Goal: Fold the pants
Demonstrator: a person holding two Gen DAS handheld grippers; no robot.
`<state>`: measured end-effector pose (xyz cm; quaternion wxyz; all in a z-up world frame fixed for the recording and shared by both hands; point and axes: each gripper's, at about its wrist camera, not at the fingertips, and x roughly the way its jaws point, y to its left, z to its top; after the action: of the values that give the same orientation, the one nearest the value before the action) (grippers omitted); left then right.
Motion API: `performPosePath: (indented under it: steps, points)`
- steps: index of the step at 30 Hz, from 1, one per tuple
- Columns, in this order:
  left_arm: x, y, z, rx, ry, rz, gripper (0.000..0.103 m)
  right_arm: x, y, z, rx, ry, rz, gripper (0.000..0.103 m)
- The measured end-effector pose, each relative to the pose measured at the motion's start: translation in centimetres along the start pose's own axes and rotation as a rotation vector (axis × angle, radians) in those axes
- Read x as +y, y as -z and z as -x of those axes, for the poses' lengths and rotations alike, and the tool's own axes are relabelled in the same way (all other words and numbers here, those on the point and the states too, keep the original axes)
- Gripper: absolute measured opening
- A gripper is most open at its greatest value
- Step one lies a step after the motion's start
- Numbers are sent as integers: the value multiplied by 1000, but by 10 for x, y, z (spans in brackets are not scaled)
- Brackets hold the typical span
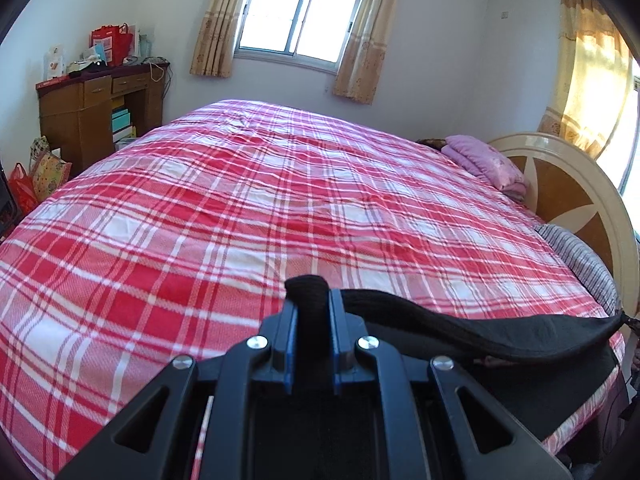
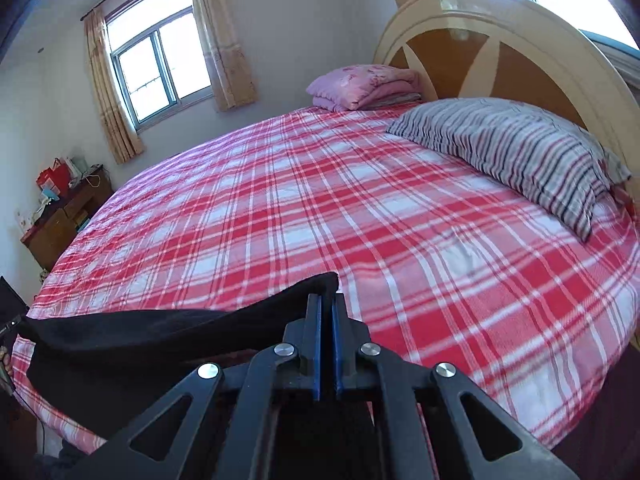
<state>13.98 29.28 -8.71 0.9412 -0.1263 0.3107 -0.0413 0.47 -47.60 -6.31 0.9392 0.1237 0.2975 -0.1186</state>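
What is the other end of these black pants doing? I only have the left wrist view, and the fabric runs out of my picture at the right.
Observer: The right hand-held gripper is shut on the pants, pinching an edge of the fabric at its fingertips.
Operator: Is the fabric between the two grippers pulled tight?
Observer: No, in the right wrist view it sags in a shallow curve over the plaid bedspread.
Operator: Anything ahead of that gripper I can't see properly?
Observer: A full striped pillow lies against the headboard; your view catches only its edge.
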Motion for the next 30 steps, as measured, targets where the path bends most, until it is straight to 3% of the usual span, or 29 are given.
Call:
performPosePath:
  steps: [11, 14, 17, 19, 20, 21, 23, 27, 30]
  points:
    - [10, 65, 23, 20, 10, -93, 16, -21, 56, 8, 79, 35, -28, 4]
    - [16, 77, 28, 14, 9, -122, 20, -19, 60, 9, 91, 63, -10, 4]
    - [16, 81, 31, -4, -10, -156, 32, -16, 59, 11, 110, 77, -2, 5]
    - [19, 83, 34, -11, -27, -176, 43, -14, 56, 14, 108, 91, -10, 11]
    - [23, 84, 35, -12, -34, -180, 46, -12, 54, 18, 101, 116, -7, 20]
    - [26, 85, 38, -14, -44, -182, 51, -9, 53, 22, 93, 132, 0, 36]
    - [34, 89, 44, -15, -61, -190, 59, 2, 49, 34, 63, 144, 25, 53]
    - [56, 93, 56, -23, -119, -171, 62, 45, 43, 53, 27, 107, 122, 54]
    - [74, 92, 68, -41, -109, -92, 62, 95, 46, 54, 40, 63, 262, 54]
